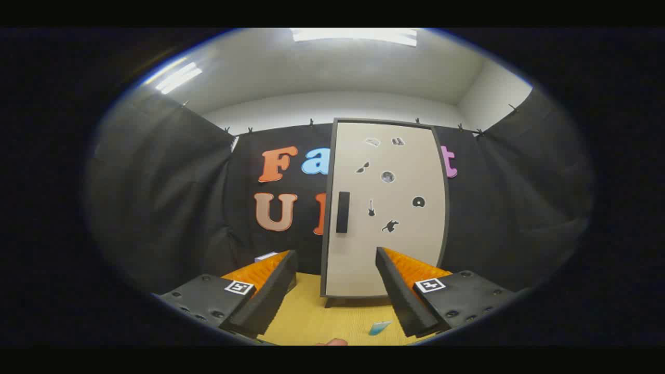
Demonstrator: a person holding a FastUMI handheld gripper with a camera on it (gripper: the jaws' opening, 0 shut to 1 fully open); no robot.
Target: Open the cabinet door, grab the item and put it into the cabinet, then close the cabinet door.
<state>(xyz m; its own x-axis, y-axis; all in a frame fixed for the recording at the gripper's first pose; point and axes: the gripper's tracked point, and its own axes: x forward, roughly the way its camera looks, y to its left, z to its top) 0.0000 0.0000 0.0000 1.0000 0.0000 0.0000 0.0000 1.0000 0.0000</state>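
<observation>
gripper (336, 283) fingers spread wide, stickered cabinet door (387, 208) closed ahead, no legible writing

surface: yellow table top (311, 317) | on it: cabinet (387, 208) upright, door shut; small blue item (380, 327) nr front, btw fingers; white obj (266, 256) far left

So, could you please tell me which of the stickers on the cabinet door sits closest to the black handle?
The small guitar-shaped sticker, just beside the black handle on the cabinet door. The other stickers lie higher or further across. The open tongs hold nothing.
</observation>
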